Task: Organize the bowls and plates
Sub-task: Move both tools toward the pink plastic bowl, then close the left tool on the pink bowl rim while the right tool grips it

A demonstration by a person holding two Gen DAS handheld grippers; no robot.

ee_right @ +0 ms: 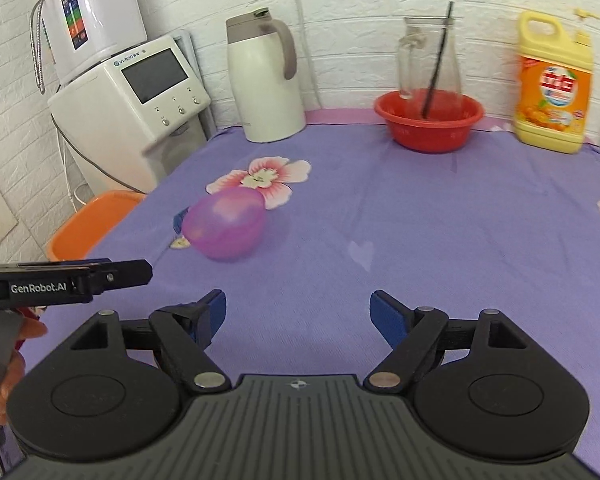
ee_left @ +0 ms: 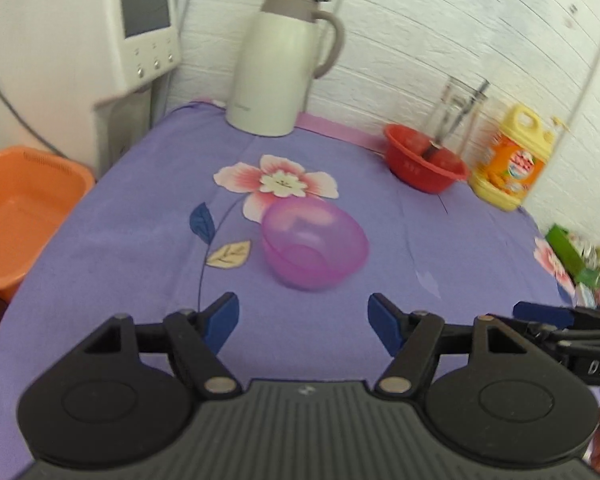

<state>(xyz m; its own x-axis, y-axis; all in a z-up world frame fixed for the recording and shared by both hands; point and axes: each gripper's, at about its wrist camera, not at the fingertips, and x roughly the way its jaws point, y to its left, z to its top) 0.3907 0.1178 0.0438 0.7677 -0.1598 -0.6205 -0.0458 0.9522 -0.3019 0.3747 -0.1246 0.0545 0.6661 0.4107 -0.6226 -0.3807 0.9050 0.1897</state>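
Only right wrist view shows wall dispenser [ee_right: 94, 16].

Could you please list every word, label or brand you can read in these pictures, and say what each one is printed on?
"GenRobot.AI": side of the left tongs, seen from the right wrist.
"DAS", cut off by the frame edge: side of the right tongs, seen from the left wrist.
"VIMOO", roughly: white screen appliance, above its display.
Yellow detergent jug: label characters too blurred to read.
White thermos: small mark, unreadable.
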